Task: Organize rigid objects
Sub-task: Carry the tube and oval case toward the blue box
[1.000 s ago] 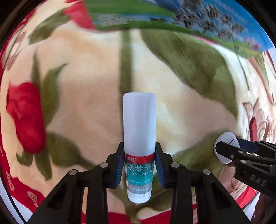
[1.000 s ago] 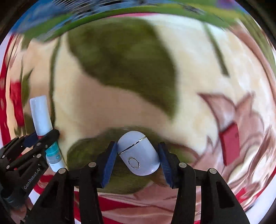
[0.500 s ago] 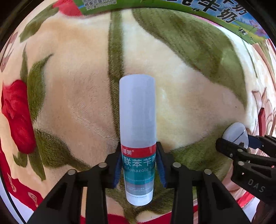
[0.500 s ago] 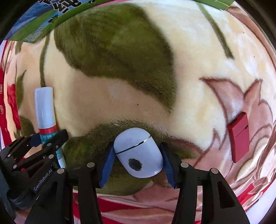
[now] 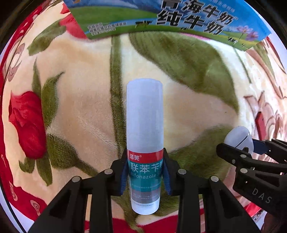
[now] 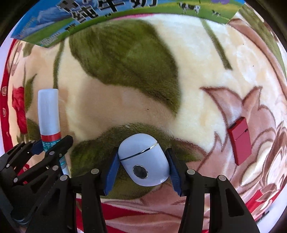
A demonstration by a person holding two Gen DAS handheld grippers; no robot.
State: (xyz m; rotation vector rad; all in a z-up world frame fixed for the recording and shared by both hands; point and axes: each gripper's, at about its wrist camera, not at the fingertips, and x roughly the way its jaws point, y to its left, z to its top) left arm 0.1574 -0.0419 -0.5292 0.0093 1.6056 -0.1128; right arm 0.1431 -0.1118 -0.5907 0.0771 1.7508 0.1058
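Note:
My left gripper [image 5: 145, 172] is shut on a white spray bottle [image 5: 144, 129] with a red and teal label, its cap pointing forward over the floral blanket. The bottle also shows in the right wrist view [image 6: 48, 114], held by the left gripper [image 6: 52, 145]. My right gripper [image 6: 142, 169] is shut on a pale blue earbud case [image 6: 143, 159], its round button facing the camera. The case also shows at the right of the left wrist view [image 5: 237, 138], in the right gripper [image 5: 251, 152].
A blue and green milk carton box [image 5: 170, 19] stands at the far edge of the blanket, also in the right wrist view [image 6: 111, 16]. A red flat lighter-like box [image 6: 239, 141] lies on the blanket to the right.
Both grippers have moved forward with their objects. The milk box now fills more of the top of both views, and the earlier motion blur has gone.

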